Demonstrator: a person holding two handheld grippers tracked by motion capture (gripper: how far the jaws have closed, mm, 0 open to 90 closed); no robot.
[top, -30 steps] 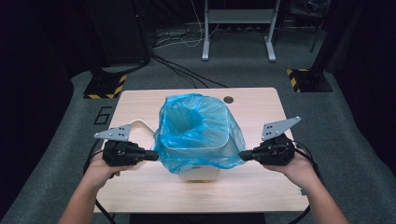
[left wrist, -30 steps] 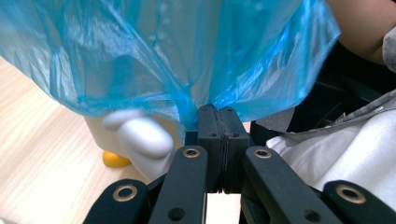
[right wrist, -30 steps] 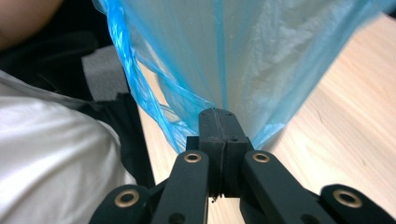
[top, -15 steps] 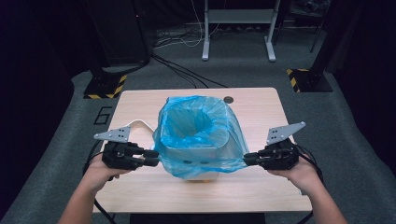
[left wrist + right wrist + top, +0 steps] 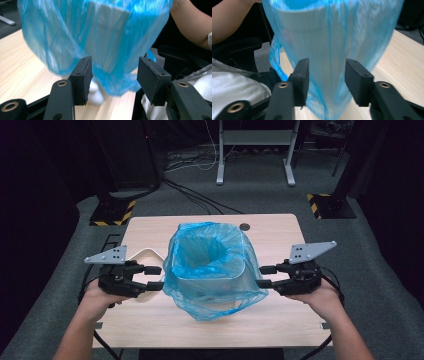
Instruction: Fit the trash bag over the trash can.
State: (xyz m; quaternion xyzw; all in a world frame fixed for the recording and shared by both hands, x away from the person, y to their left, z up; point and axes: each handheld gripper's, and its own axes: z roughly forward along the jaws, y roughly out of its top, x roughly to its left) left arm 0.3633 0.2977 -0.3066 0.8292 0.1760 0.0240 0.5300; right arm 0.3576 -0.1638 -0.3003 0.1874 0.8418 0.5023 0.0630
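On the pale wooden tabletop [image 5: 280,320], mid-scene, a translucent blue plastic bag [image 5: 212,297] drapes a white square bin [image 5: 207,282]; left claw [image 5: 154,278] and right claw [image 5: 265,276], just opening, hold nothing: smooth the skirt down evenly

The table [image 5: 280,320] is light wood with a round hole [image 5: 244,226] near its far edge. Beyond the table, a grey stand [image 5: 254,140] rises from carpet, with cables [image 5: 195,165] lying left of it. Striped floor plates [image 5: 112,212] sit off the table's far corners.
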